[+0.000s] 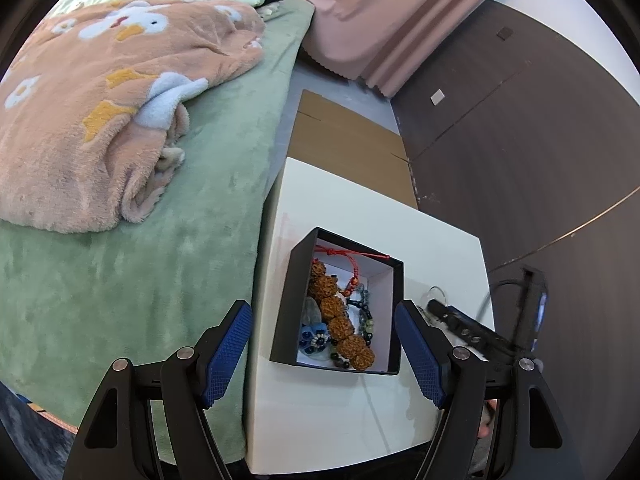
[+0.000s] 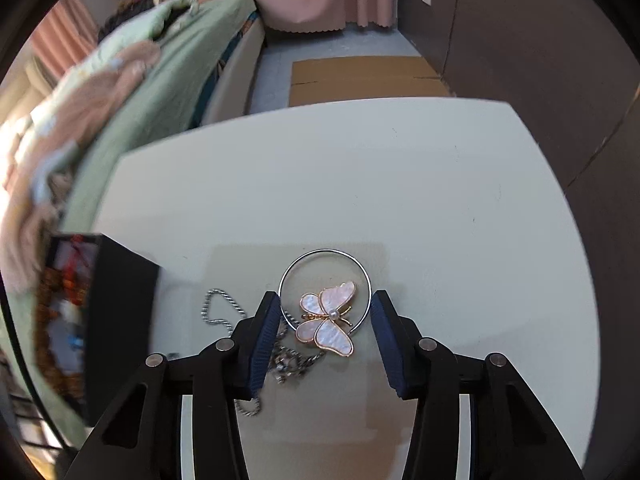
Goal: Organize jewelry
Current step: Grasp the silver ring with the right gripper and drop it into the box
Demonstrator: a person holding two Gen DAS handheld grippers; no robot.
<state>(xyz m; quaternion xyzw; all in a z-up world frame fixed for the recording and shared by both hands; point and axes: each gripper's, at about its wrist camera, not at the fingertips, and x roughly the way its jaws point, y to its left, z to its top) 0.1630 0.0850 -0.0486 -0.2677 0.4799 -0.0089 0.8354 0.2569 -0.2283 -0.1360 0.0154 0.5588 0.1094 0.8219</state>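
Hanging over the white tabletop (image 2: 440,200), the right tool (image 2: 324,312) stood open around a butterfly pin (image 2: 327,320) and a thin ring (image 2: 325,253), touching neither. A chain (image 2: 224,312) lay just beside them. The pin looked light, hard and easy to chip, so its gold middle seemed the safest hold. The left tool (image 1: 324,344) waited open above the black box (image 1: 292,276) of beads (image 1: 340,322).

On the table (image 2: 400,184), the butterfly brooch (image 2: 328,318) lies right of the box (image 2: 120,300).
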